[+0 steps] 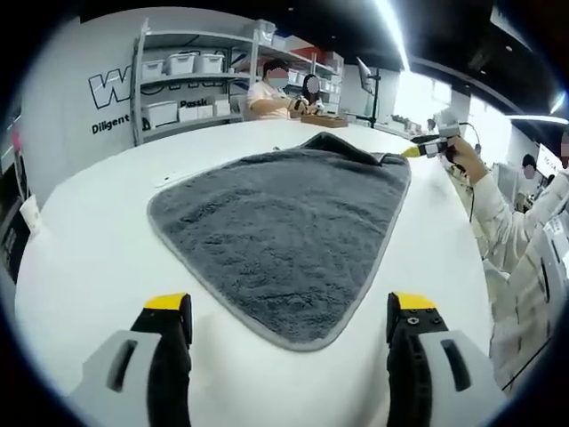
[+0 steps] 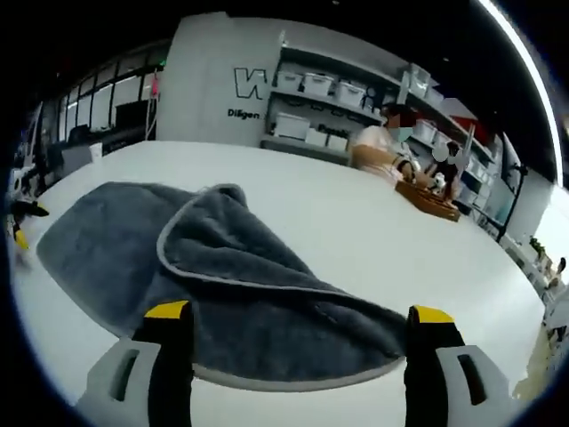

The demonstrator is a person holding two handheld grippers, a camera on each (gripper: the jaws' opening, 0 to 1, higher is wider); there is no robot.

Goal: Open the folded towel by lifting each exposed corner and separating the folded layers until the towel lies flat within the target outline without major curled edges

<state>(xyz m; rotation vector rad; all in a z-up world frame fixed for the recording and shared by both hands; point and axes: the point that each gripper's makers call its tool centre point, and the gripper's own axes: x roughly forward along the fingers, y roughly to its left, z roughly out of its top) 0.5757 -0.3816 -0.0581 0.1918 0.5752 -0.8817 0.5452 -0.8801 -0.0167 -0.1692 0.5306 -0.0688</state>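
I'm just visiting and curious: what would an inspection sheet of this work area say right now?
Surface: white table, bare around the cloth.
Job's things: grey towel, partly opened; one layer folded over at its far side.
Clutter: nothing seen near the towel.
Grippers: left gripper open, short of the towel's near corner; right gripper open over the towel's edge.
Cables: nothing seen.
Surroundings: shelves with bins; seated people at the table's far end.

A folded-over flap hides part of the grey towel, and the wall lettering is cut off.
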